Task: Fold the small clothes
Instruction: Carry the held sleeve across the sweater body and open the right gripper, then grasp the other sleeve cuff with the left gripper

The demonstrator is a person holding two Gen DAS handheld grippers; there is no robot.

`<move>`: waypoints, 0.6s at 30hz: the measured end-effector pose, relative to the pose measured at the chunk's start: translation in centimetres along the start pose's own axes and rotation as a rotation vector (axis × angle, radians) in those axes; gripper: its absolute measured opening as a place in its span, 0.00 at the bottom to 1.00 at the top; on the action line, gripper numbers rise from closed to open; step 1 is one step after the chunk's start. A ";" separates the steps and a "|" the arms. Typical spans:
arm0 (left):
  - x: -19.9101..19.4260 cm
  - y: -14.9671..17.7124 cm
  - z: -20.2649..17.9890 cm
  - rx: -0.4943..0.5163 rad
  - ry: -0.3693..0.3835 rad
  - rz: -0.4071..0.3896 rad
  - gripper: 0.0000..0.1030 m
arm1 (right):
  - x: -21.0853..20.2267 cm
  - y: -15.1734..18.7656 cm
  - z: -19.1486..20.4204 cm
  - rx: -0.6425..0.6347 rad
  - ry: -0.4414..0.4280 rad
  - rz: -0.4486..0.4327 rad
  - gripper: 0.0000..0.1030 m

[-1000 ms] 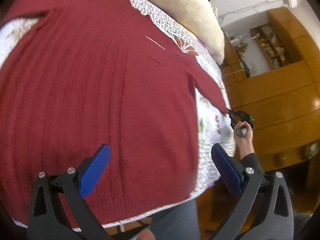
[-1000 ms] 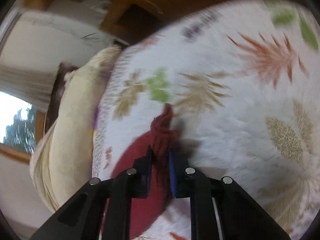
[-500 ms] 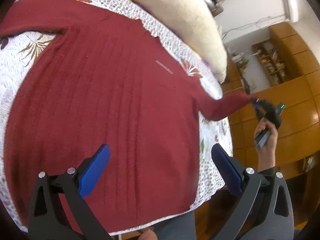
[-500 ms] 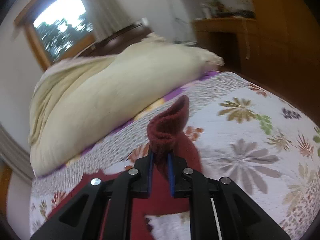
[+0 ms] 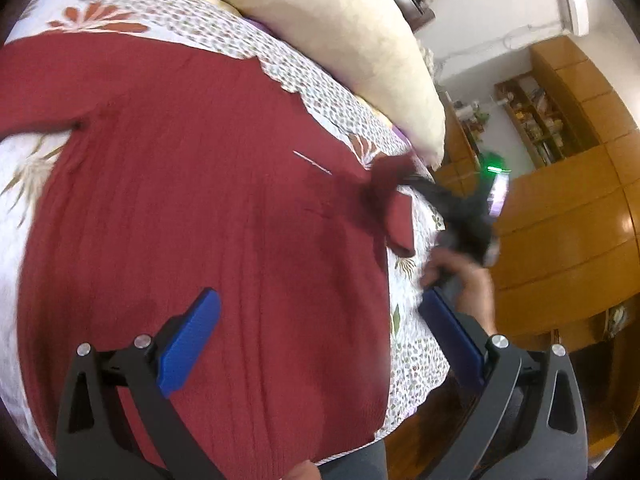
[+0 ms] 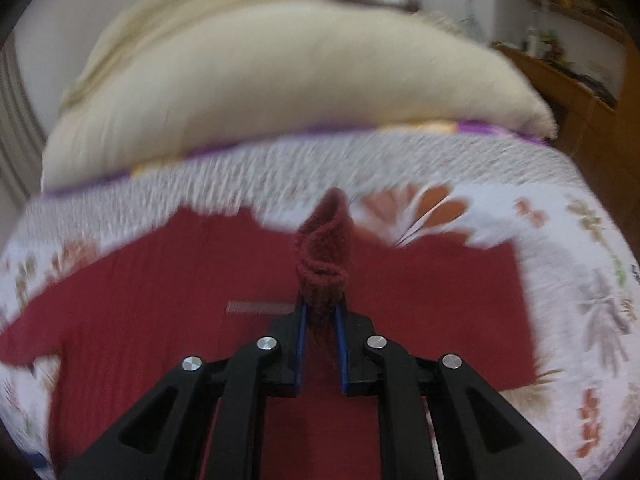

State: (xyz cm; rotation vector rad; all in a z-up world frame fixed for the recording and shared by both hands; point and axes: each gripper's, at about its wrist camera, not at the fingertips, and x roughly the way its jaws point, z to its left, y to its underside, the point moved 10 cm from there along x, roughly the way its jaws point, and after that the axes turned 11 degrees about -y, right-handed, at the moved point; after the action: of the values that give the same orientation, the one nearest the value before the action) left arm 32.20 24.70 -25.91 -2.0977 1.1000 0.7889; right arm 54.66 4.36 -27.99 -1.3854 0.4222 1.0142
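Note:
A dark red knitted sweater (image 5: 192, 216) lies flat on a floral bedspread (image 5: 224, 36), back up, with a small white label (image 5: 312, 162) near the neck. My left gripper (image 5: 316, 320) hovers open above its lower body, blue pads wide apart, holding nothing. My right gripper (image 6: 320, 312) is shut on the cuff of the right sleeve (image 6: 324, 252) and holds it over the sweater's upper body (image 6: 160, 300). In the left wrist view that sleeve (image 5: 394, 200) is doubled back over the shoulder, and the right gripper (image 5: 404, 178) shows blurred, held by a hand (image 5: 468, 284).
A big cream pillow (image 6: 260, 64) lies along the far side of the bed. Wooden cabinets (image 5: 560, 240) and shelves stand past the bed's right edge. The left sleeve (image 5: 44, 80) stretches out flat at far left. A person's grey-clad legs (image 5: 356, 464) stand at the near edge.
The right gripper has carried the sleeve cuff from off the bed's right edge, up and inward over the sweater's shoulder. The left gripper stayed open, drifting slightly.

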 end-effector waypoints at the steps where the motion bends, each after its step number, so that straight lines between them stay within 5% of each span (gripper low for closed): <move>1: 0.7 -0.8 -0.4 0.002 0.007 0.010 0.97 | 1.9 1.3 0.6 -0.016 0.002 0.036 0.12; 3: 1.7 -1.6 -1.1 0.000 0.038 0.022 0.97 | 4.2 3.1 1.6 -0.032 -0.003 0.083 0.12; 7: 5.5 -3.0 -2.7 -0.068 0.147 0.108 0.97 | 6.3 5.3 3.2 -0.017 -0.124 0.133 0.40; 14: 15.4 -4.8 -6.7 -0.321 0.373 0.287 0.97 | -3.0 6.9 -1.1 0.119 -0.204 -0.035 0.65; 18: 20.8 -5.4 -7.4 -0.346 0.293 0.296 0.97 | -6.6 11.2 -3.1 0.228 -0.276 -0.035 0.66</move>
State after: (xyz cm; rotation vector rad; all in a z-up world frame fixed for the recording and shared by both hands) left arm 48.18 11.67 -35.38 -2.4274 1.5510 0.8780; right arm 43.22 -2.15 -30.29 -1.0295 0.2966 1.0750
